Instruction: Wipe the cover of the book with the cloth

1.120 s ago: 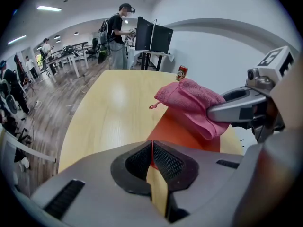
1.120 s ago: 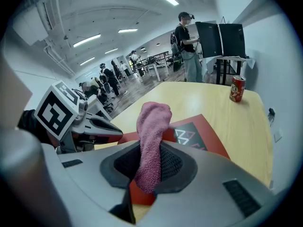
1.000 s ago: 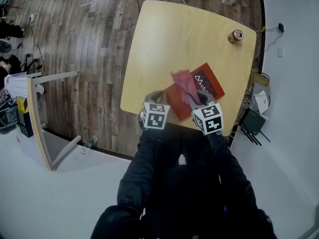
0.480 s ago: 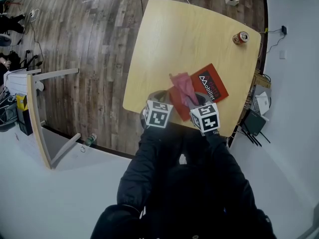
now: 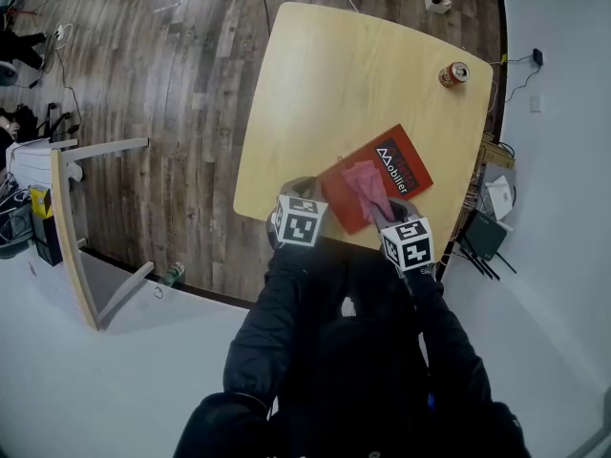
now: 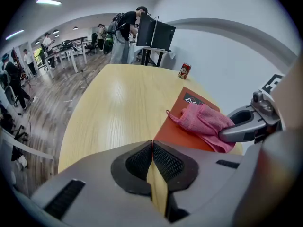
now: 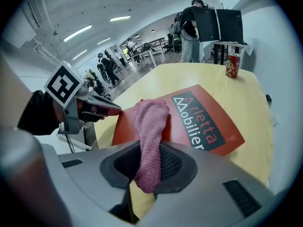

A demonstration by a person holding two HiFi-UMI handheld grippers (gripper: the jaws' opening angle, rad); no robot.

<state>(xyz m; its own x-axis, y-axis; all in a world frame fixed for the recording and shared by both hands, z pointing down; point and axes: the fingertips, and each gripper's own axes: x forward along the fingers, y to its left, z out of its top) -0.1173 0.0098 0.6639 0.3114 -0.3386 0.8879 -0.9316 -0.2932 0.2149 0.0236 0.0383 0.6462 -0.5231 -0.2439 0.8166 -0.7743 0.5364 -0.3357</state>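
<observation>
Head view: right of frame centre, a thin red paperback book (image 5: pixel 409 163) lies on the pale wooden tabletop (image 5: pixel 325 84), with a pink terry cloth (image 5: pixel 366 184) on its cover. Left gripper view: the left claw (image 6: pixel 152 148) is closed and empty. Right gripper view: the right claw (image 7: pixel 149 160) clamps the cloth.

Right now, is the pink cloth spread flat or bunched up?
Bunched up: the cloth is a narrow crumpled roll pinched in the right tool, trailing over the red book, whose cover mostly shows bare.
</observation>
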